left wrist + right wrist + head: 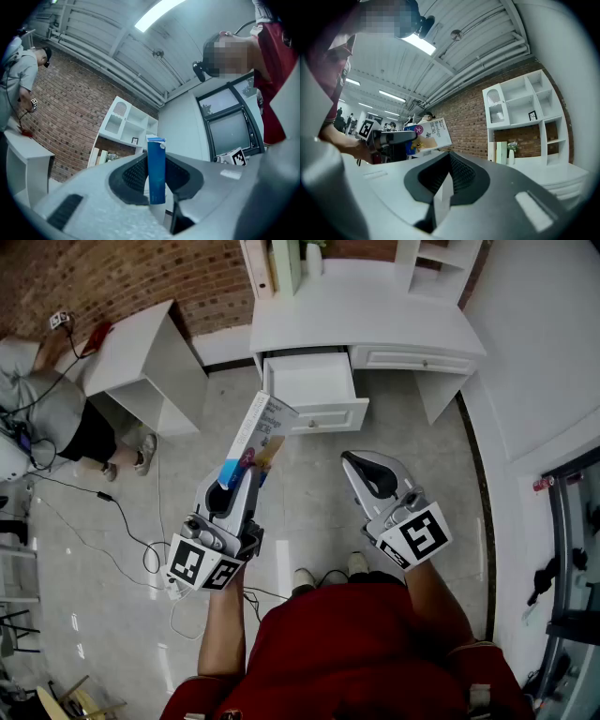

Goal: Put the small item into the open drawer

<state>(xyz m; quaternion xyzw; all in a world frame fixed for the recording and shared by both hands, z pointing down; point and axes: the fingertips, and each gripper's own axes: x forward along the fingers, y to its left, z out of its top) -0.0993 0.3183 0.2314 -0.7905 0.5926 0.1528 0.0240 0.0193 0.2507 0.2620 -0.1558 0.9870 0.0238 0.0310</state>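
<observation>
The left tongs (246, 472) grip a small box (260, 439) by its blue end. The box sticks up and forward. It hangs over the floor (309, 502), at seven o'clock from the open drawer (309, 385) of the white table (375, 315). The right tongs (356, 463) are closed and hold nothing.

Only the word "Bandage" can be read, printed on the flat box (433, 133).
</observation>
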